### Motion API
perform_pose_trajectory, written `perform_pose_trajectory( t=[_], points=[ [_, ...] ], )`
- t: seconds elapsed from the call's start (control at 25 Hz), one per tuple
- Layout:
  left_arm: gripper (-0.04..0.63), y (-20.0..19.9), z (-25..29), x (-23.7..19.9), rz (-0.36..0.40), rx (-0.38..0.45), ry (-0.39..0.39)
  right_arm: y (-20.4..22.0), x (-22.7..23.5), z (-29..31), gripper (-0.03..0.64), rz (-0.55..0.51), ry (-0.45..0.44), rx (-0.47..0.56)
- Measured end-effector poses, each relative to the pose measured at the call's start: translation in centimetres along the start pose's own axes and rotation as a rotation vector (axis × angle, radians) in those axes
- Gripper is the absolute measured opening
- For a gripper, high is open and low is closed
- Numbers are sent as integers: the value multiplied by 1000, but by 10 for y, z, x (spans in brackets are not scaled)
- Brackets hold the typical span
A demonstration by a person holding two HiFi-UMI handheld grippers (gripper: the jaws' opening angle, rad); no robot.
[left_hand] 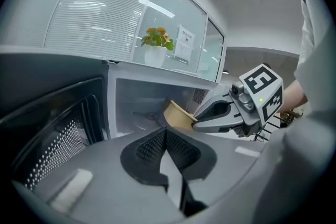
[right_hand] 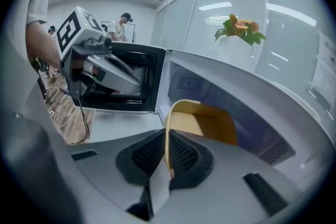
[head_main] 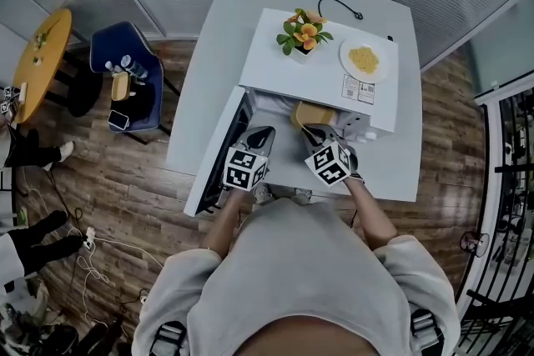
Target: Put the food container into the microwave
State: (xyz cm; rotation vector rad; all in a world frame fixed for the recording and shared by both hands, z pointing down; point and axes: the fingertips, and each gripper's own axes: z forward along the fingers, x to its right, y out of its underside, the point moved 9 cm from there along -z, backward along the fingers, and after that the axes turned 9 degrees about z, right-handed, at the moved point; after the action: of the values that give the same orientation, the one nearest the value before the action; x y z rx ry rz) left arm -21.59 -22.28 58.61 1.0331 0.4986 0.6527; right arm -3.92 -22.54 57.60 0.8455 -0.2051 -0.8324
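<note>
You've got a small potted plant (head_main: pixel 304 32) with orange flowers up top. Just right of it there's a white plate (head_main: pixel 380 73) with a heap of yellow food (head_main: pixel 364 58). A black cable (head_main: pixel 358 14) curls on the white table (head_main: pixel 209 54) behind them. Off to your left, a blue chair (head_main: pixel 148 100) holds what look like bottles (head_main: pixel 129 64) and a phone (head_main: pixel 118 120), right by a round yellow table (head_main: pixel 37 62). White cords (head_main: pixel 90 256) trail over the wood floor (head_main: pixel 125 188), and someone's legs (head_main: pixel 33 152) in dark trousers poke in at the left edge.
</note>
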Motion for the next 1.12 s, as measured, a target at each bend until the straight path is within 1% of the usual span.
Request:
perform_pose_trajectory(
  t=[0.4,0.68,0.88,1.12],
  points=[
    [11,-1,2,4,-3,-2,-8,6,-2,12,28,-311,-21,-100],
    [11,1,0,4,-6,-8,-14,11,-8,22,28,-489,-42,-161],
    [11,3,-1,3,-10,-9,-20,14,-12,28,28,-543,-57,-183],
    [11,4,-1,1,-16,-8,-27,10,-9,37,28,-535,-60,-186]
  ],
)
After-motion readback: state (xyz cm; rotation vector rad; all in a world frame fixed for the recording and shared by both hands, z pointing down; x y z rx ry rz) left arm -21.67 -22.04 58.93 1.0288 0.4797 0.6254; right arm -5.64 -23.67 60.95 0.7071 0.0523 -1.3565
